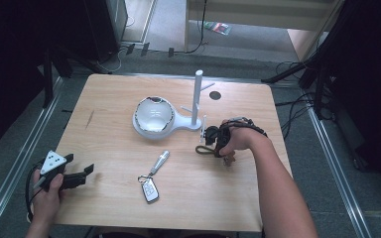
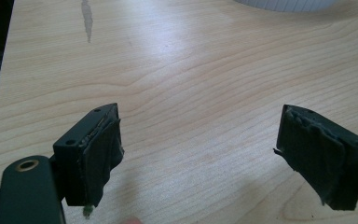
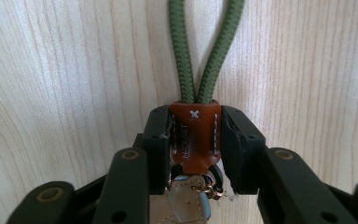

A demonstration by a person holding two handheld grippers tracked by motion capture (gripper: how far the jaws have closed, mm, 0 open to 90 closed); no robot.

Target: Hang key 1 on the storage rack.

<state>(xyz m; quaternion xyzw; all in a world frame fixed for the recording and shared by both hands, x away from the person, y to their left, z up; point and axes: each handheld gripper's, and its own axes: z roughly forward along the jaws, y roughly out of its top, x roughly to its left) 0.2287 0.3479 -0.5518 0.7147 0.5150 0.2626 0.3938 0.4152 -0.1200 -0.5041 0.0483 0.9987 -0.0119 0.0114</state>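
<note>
Right claw point(image 3: 196, 140) clamps the brown leather tab point(image 3: 194, 135) of a green cord keychain point(image 3: 205, 46) low over the wood surface point(image 1: 119, 163), beside the white peg stand point(image 1: 197, 99), prob. for hanging. Left claw point(image 2: 198, 149) waits wide, nothing betw. its jaws, at the surface's near-left corner; car key fob point(image 1: 150, 190) lies centre-front.

A pale wooden table point(image 1: 109, 99) stands on grey carpet point(image 1: 20, 163). Black cables point(image 1: 292, 104) trail across the floor at the right and far side. A small dark streak point(image 1: 89, 119) marks the table's left part.
</note>
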